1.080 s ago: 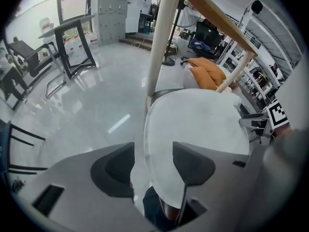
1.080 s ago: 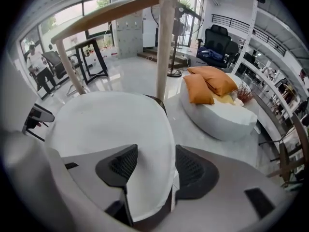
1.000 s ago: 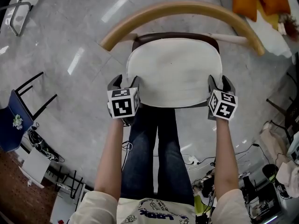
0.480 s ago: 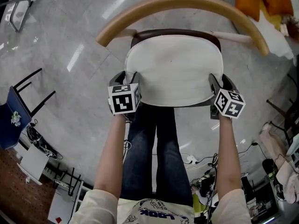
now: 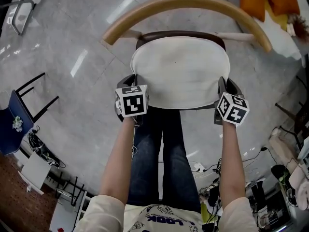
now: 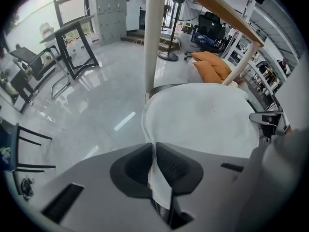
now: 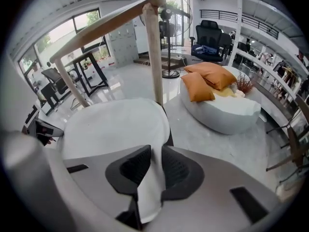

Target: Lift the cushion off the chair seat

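Note:
A round white cushion (image 5: 179,70) lies on the dark seat of a chair with a curved wooden backrest (image 5: 186,6). My left gripper (image 5: 129,83) sits at the cushion's front left edge, its jaws closing with the white edge (image 6: 157,170) pinched between the pads. My right gripper (image 5: 224,87) is at the front right edge, jaws closing too, and the cushion's rim (image 7: 150,178) is squeezed between its pads. The cushion (image 6: 203,120) spreads flat beyond the left jaws, and the cushion (image 7: 113,124) does the same beyond the right ones.
The chair stands on a glossy grey floor (image 5: 63,66). A dark folding chair (image 5: 19,115) is at the left. A white pouf with orange pillows (image 7: 217,98) sits to the right. Cables and clutter (image 5: 212,192) lie near the person's legs.
Both grippers' jaws have closed onto the cushion's front corners. The hands stayed almost where they were at the seat's sides.

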### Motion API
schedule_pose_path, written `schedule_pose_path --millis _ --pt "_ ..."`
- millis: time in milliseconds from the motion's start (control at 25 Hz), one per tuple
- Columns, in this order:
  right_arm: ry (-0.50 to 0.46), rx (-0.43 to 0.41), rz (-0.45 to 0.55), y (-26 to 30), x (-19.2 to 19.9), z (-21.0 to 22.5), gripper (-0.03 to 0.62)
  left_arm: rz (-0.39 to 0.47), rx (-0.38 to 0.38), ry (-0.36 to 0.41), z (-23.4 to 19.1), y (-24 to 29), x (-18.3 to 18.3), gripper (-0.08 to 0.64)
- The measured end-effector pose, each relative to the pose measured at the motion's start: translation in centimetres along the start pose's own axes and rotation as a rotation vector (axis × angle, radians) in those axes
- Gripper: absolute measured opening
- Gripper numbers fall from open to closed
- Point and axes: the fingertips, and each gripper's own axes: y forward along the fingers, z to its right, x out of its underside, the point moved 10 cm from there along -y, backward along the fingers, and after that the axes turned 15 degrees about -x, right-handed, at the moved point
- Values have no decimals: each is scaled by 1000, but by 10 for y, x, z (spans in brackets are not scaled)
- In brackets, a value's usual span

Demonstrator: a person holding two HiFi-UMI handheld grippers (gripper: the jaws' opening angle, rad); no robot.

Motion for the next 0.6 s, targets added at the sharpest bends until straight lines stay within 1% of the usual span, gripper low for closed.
schedule_pose_path --millis 120,320,440,600 --pt "1 -7 14 -13 -4 -8 72 10 7 -2 -4 -12 -2 32" --pt "-34 3 36 -46 -6 -29 69 42 9 24 -9 -48 -2 26" --pt "-40 11 60 -76 -9 -43 69 66 17 29 -17 -75 -2 26" --pt "-57 35 114 -124 -23 -64 69 120 24 46 -26 -122 -11 26"
